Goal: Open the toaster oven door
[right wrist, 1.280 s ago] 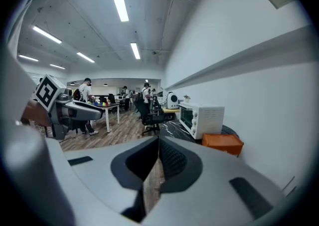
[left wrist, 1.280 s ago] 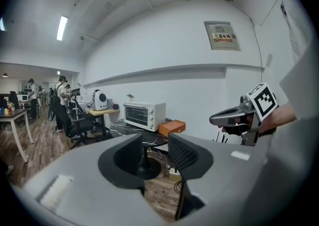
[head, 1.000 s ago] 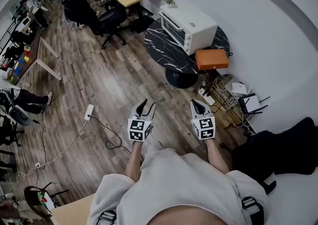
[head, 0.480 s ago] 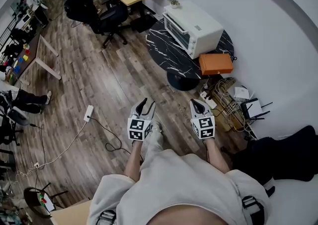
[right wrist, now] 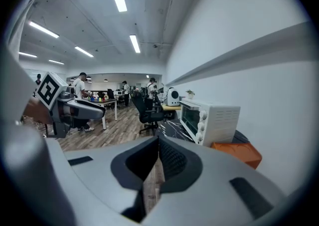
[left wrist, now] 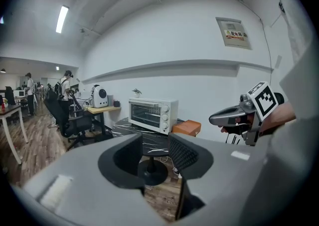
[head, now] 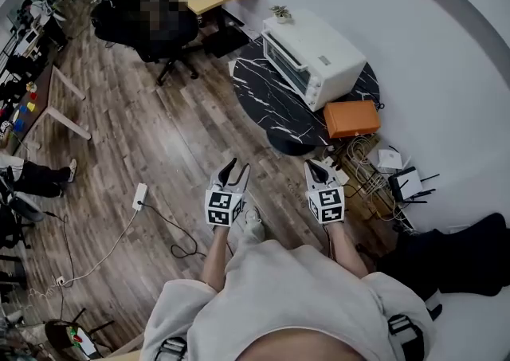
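Left tool [head: 237, 166] nearer toaster oven [head: 319, 52]

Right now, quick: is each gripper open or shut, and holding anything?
Left gripper: jaws open, nothing between them.
Right gripper: jaws shut, holding nothing.

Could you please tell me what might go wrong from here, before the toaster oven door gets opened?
1. The cable tangle beside the round table lies close to the path, so a foot could catch on it.
2. The right tongs are shut; they would likely slip off the door of the toaster oven unless opened first. The left tongs are open.
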A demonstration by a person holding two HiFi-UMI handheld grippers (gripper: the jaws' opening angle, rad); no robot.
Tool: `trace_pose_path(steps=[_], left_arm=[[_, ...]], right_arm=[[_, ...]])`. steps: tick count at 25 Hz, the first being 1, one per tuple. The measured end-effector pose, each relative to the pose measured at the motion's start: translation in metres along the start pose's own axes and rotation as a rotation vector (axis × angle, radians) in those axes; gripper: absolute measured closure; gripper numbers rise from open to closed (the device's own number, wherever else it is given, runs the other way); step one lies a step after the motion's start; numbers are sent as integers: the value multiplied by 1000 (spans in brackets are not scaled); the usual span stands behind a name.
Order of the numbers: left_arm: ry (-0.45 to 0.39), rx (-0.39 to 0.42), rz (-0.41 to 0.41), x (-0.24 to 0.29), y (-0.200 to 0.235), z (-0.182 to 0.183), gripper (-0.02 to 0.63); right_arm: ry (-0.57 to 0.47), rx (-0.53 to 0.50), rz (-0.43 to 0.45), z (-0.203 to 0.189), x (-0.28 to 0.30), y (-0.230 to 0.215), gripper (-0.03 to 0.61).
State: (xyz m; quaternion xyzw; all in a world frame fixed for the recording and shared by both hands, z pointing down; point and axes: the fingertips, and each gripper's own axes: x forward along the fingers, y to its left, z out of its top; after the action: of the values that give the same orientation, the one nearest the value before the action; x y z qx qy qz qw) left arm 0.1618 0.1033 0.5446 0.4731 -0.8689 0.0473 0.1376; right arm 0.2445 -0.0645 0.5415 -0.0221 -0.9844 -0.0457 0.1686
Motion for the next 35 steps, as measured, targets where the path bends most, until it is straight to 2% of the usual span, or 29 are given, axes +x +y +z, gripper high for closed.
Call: trace_pose_path(steps=[22, 28, 35], left_arm=[[13, 2, -54, 103, 147, 38, 468], [9, 4, -61, 116, 177, 42, 468], [14, 2, -71, 120, 188, 39, 468]], right_arm=[[23, 16, -71, 61, 159, -19, 566], [23, 6, -73, 73, 190, -15, 566], [35, -2, -73, 72, 200, -11, 566]])
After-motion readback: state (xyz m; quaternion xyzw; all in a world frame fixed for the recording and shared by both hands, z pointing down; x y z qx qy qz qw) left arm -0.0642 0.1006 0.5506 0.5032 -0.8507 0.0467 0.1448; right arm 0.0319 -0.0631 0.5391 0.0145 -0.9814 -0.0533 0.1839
